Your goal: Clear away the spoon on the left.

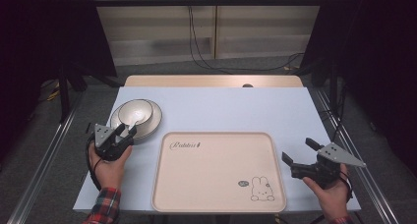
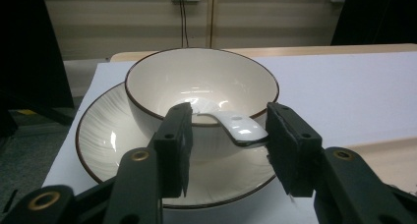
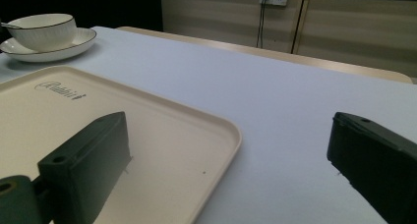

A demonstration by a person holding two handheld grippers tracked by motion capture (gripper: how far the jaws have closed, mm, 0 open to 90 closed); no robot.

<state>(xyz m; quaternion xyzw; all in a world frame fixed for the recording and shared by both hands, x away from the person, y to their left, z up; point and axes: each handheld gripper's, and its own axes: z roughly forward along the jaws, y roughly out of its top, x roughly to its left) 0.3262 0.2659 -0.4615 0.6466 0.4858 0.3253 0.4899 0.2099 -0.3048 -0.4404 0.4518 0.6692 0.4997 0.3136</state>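
Here: left gripper (image 2: 228, 150) jaws half-spread, straddling glossy white ceramic spoon handle (image 2: 242, 128) overhanging cream dark-rimmed bowl (image 2: 201, 79), axis toward gripper, untouched; right gripper (image 1: 301, 157) wide-spread, well apart.

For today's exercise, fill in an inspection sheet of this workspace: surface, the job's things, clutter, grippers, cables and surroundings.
Surface: pale table, bare apart from the items below.
Job's things: bowl stands on a plate; a white spoon lies in the bowl, handle over the near rim. A cream tray with a rabbit drawing lies empty.
Clutter: nothing seen.
Grippers: left gripper has its jaws on either side of the spoon handle, not pressing it; right gripper is open beside the tray.
Cables: black leads hang from a wall socket.
Surroundings: dark curtains on both sides, grey floor.
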